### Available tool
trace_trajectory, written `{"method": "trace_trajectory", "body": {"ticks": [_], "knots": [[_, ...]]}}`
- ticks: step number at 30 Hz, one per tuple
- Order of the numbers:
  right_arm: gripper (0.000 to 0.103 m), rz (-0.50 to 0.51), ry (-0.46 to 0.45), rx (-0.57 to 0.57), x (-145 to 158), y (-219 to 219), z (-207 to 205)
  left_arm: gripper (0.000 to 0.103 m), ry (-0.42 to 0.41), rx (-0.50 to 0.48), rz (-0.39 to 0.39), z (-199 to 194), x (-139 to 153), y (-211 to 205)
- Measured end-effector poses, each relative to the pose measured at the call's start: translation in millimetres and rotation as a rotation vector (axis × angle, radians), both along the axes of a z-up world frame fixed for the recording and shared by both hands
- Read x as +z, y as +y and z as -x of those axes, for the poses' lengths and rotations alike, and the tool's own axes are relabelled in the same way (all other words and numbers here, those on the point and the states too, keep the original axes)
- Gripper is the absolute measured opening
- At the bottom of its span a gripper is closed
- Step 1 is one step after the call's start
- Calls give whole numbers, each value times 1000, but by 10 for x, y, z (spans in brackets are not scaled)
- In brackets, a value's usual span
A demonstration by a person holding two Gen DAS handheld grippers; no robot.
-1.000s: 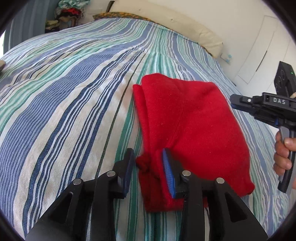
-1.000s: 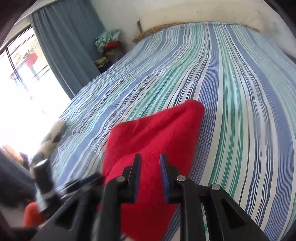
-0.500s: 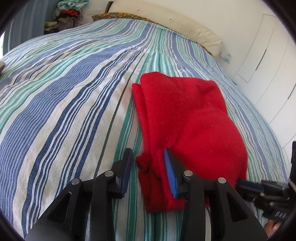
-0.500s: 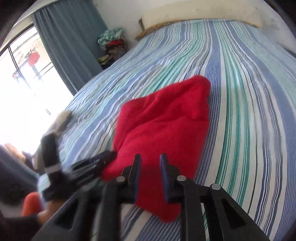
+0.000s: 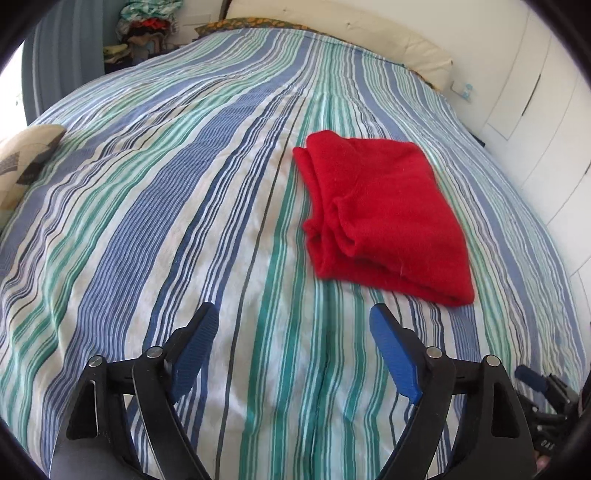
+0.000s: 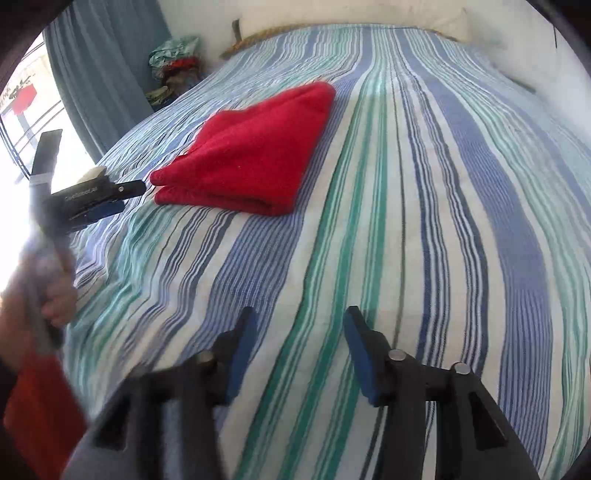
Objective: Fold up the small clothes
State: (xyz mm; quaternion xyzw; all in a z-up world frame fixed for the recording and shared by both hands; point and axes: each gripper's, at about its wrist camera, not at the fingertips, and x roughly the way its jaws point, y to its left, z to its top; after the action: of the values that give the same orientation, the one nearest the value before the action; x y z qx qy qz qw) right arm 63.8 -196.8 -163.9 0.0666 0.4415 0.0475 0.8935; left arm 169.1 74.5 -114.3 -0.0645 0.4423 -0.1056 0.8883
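Folded red garment point(image 5: 384, 214) lying on the striped bed point(image 5: 184, 206), both tongs spread wide and gripping nothing.

The left tongs point(image 5: 293, 347) and right tongs point(image 6: 299, 343) are hovering near the bed's foot edge, apart from the garment (its layered fold is facing the foot), which is resting mid-bed toward the wardrobe-side edge.

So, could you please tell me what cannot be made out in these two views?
- Red garment: its type; it lies folded, so inner layers are hidden in both views.
- Right gripper: its left finger is motion-blurred, right wrist view.
- Clothes pile: single items are too small, left wrist view.
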Motion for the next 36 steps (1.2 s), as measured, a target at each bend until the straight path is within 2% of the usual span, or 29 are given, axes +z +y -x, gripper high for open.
{"method": "trace_trajectory", "body": {"ticks": [5,8,10,11,14,20,36], "knots": [[73,51,5,-50,53,8,78,95,29,-77,-110,433,-207,-293],[76,74,30,-67,-81,14,48,97,127,-89,-160,444,-469,-435],[78,104,59,-63,-236,49,60,100,75,-110,-222,482,-483,-521],[79,118,42,-59,-256,72,110,100,78,-113,-237,473,-495,-544],[83,145,32,-45,-293,109,148,101,88,-103,-219,437,-492,-538],[86,149,-6,-38,-388,113,192,102,73,-105,-238,438,-494,-544],[88,206,3,-38,-413,206,194,102,68,-111,-250,458,-527,-577]]}}
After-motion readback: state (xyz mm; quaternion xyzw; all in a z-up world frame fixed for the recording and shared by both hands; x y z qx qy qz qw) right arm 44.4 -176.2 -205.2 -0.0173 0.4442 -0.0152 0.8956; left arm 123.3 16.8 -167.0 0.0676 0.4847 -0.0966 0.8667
